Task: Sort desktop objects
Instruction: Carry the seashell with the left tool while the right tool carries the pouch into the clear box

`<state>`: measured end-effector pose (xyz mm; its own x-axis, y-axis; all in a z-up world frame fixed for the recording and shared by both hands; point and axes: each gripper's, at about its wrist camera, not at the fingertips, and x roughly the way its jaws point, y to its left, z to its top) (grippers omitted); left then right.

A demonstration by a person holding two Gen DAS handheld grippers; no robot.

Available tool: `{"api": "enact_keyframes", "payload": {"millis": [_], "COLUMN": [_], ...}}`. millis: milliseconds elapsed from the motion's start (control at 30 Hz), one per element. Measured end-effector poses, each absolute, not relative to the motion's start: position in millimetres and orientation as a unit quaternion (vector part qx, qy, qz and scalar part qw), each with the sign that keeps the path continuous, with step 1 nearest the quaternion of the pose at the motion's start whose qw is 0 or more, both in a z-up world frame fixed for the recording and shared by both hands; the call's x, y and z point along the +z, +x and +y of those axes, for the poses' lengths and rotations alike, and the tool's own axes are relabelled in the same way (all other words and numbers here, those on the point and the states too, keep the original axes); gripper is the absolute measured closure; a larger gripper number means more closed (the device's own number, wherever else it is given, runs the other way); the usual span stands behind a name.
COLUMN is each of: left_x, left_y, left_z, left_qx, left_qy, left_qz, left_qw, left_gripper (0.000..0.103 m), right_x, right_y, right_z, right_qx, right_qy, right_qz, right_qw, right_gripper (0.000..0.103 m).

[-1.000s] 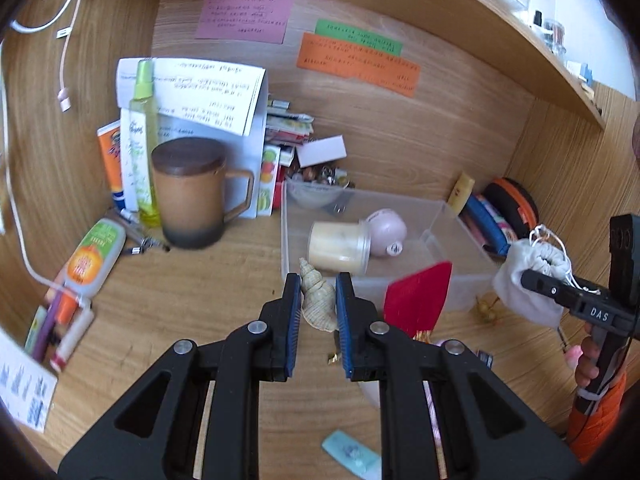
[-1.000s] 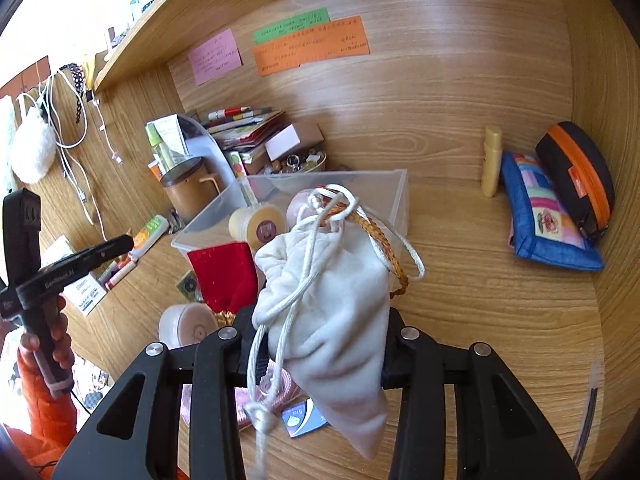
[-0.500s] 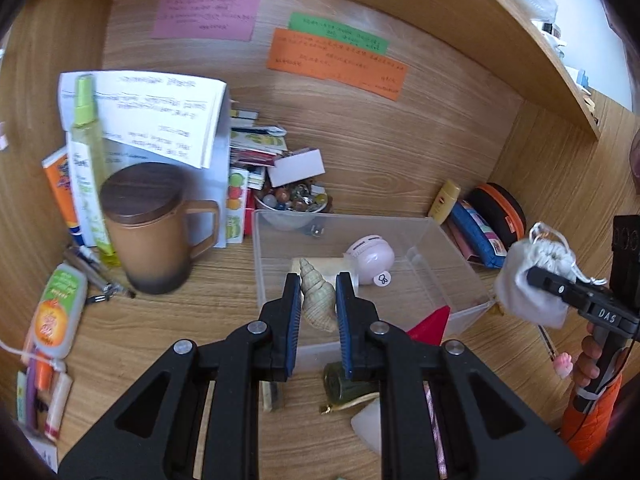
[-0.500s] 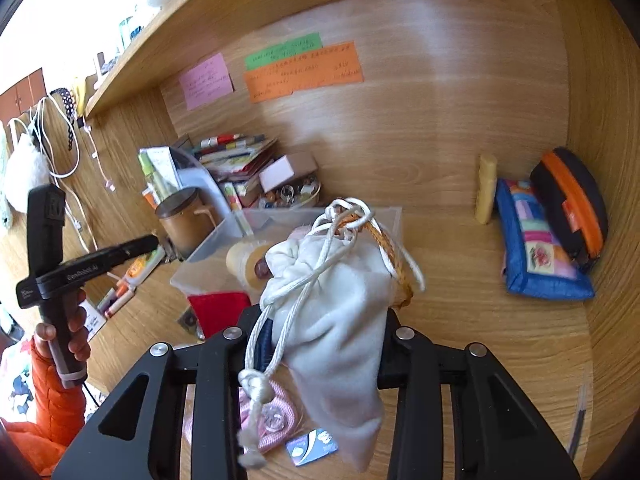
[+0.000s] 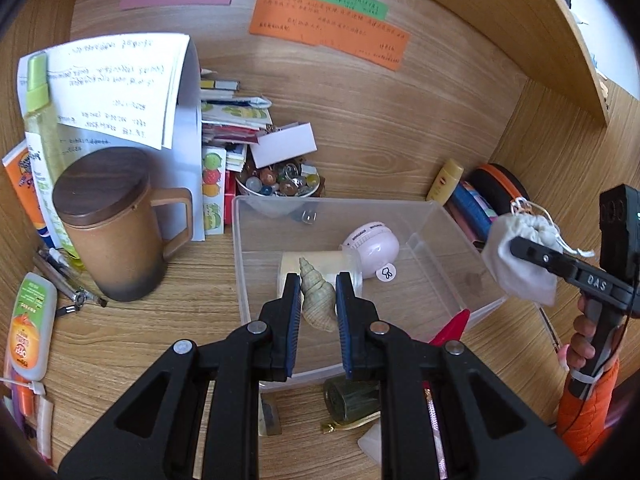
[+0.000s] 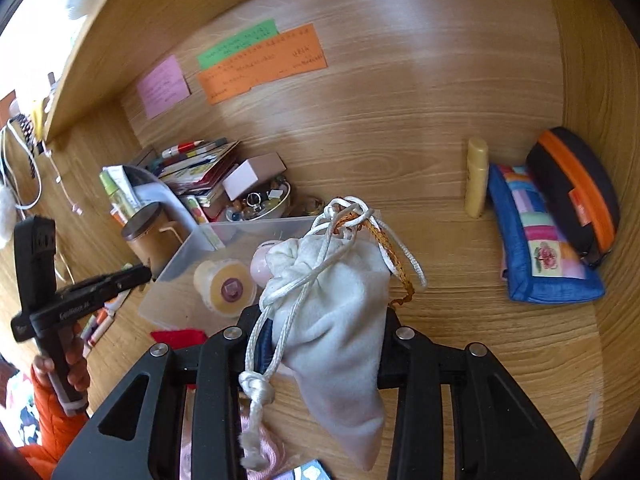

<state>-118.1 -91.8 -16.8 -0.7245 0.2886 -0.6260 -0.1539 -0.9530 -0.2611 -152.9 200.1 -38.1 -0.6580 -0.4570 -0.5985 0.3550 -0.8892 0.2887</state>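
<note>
My left gripper (image 5: 318, 282) is shut on a pale spiral seashell (image 5: 317, 298), held over the near part of a clear plastic bin (image 5: 452, 224). Inside the bin lie a cream jar (image 5: 320, 268) on its side and a pink round gadget (image 5: 374, 246). My right gripper (image 6: 324, 320) is shut on a white drawstring pouch (image 6: 336, 316), which hangs over the desk just right of the bin (image 6: 192, 248). The left wrist view shows that pouch (image 5: 516, 260) at the far right, pinched in the other gripper.
A brown lidded mug (image 5: 110, 224), a spray bottle and papers stand left of the bin. A bowl of trinkets (image 5: 278, 184) sits behind it. Blue and orange-black pouches (image 6: 552, 240) and a yellow tube (image 6: 476, 178) line the right wall. Small items lie near the desk's front edge.
The left gripper carried the shell forward, from in front of the bin to over its inside. The right gripper with the pouch drifted forward and rolled slightly.
</note>
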Motion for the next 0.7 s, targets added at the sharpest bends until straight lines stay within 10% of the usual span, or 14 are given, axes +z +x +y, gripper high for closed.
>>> {"api": "enact_keyframes", "payload": {"millis": [700], "left_x": [-38], "left_y": [-132], "left_z": [-88], "left_qx": [0.908], "left_qy": [-0.384], "left_qz": [-0.088], "left_qw": [0.14], "left_gripper": [0.087], "right_x": [-67], "right_y": [-191], "right_z": [148], "right_qx": [-0.88], "right_qy": [0.392], "right_qz": [-0.074], "right_qw": [0.256], "right_gripper": [0.071]}}
